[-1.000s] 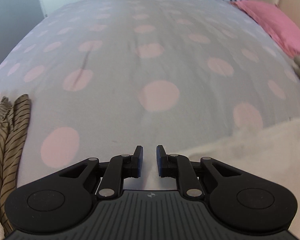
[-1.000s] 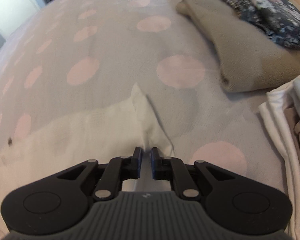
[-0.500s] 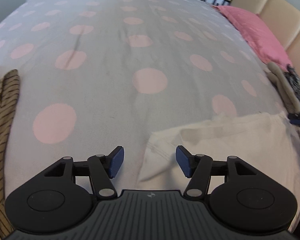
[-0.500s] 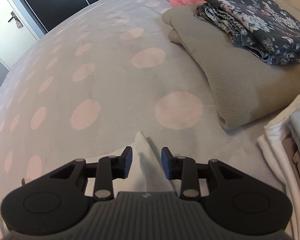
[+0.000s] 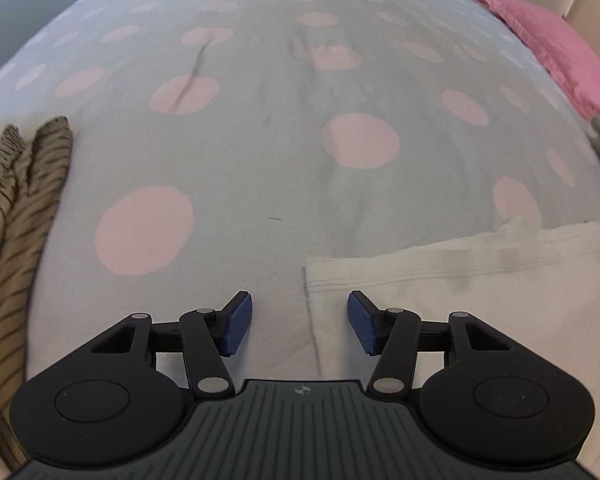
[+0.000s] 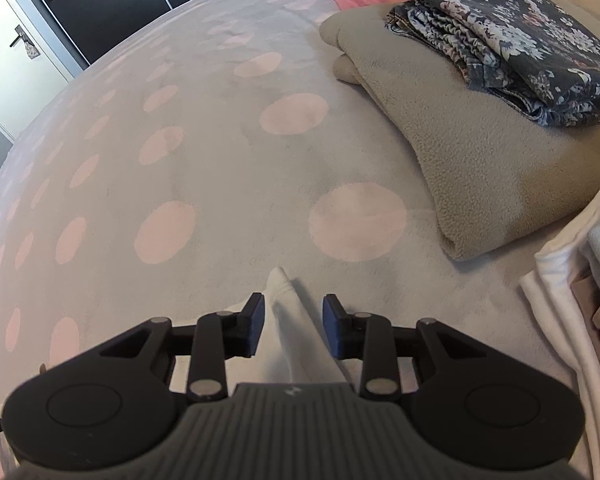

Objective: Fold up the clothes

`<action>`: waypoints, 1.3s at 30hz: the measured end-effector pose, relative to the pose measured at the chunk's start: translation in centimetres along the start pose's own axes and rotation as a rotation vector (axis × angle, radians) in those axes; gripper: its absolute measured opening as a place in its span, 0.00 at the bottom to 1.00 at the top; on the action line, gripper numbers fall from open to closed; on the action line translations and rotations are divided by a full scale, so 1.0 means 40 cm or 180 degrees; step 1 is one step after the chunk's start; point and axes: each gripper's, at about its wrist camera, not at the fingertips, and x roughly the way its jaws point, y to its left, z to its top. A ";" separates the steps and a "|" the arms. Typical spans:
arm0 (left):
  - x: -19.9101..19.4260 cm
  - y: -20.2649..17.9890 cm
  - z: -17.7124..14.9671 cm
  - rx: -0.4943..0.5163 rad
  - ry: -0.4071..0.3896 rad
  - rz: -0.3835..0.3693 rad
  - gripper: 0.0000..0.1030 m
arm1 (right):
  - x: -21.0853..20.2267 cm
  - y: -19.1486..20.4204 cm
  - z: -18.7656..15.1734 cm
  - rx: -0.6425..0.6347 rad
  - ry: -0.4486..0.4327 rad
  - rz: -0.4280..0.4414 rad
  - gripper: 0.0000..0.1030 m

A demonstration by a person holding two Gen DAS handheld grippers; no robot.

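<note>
The left gripper [image 5: 300, 326] hangs over the bed [image 5: 260, 160] with its jaws well apart and closing, nothing pinched yet. Between its blue pads runs the left hem edge of a white garment [image 5: 460, 280], which lies flat on the spotted bedspread and spreads off toward three o'clock. Its stitched corner sits just past the pads at twelve.

Over on the other side, the right gripper [image 6: 294, 326] stands part open, and a peaked fold of the same white cloth rises between its pads, with gaps showing on both sides, so it looks unclamped. At one to two o'clock sits a folded beige fleece [image 6: 480, 152] with a floral garment [image 6: 500, 40] on top, and a stack of pale folded clothes [image 6: 572, 300] at three.

At nine o'clock in the left view a striped brown garment [image 5: 16, 220] lies crumpled, still unfolded.

This white piece reads as thin, light and floppy. It should bunch and drape rather than hold shape. The doubled hem at the corners looks like the surest hold, a firm pinch there rather than on loose single cloth, which could slide out.
</note>
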 end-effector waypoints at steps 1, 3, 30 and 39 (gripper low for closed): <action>0.003 -0.003 0.000 0.0010 0.0005 0.0000 0.50 | 0.002 -0.002 0.000 0.0012 0.0014 0.0019 0.34; 0.007 -0.009 -0.001 0.0025 0.0008 0.0002 0.50 | 0.004 -0.009 0.000 0.0031 0.0032 0.0031 0.34; -0.042 -0.112 0.065 0.0070 -0.0544 0.0083 0.01 | -0.087 -0.065 -0.005 0.0317 -0.0377 -0.0444 0.00; -0.016 -0.117 0.057 0.0137 -0.0407 0.0356 0.01 | -0.071 -0.072 -0.001 0.0280 -0.0335 -0.0459 0.06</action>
